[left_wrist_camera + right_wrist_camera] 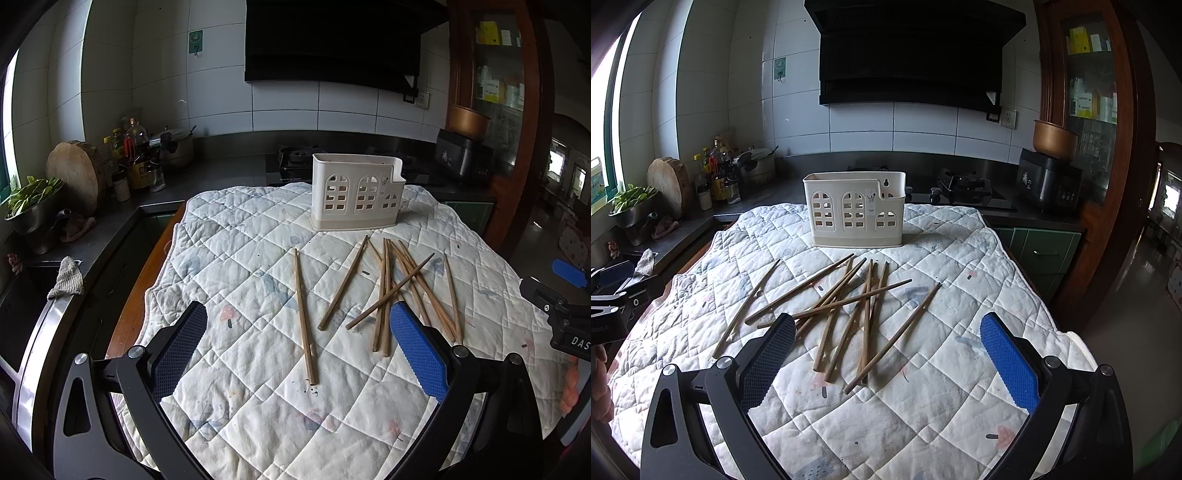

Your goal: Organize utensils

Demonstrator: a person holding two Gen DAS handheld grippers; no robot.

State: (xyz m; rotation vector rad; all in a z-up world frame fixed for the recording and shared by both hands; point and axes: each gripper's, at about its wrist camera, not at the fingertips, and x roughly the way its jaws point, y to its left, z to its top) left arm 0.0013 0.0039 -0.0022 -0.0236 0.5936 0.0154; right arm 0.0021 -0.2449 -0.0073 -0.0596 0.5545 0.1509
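Note:
Several wooden chopsticks lie scattered on a white quilted cloth; they also show in the right wrist view. One chopstick lies apart at the left. A cream utensil holder with window cut-outs stands upright behind them, also in the right wrist view. My left gripper is open and empty, low over the near ends of the chopsticks. My right gripper is open and empty, also near the chopsticks' near ends. The right gripper shows at the left wrist view's right edge.
A dark counter runs behind the table with bottles, a pot, a round wooden board, a bowl of greens, a gas stove and a black cooker. A wooden cabinet stands right.

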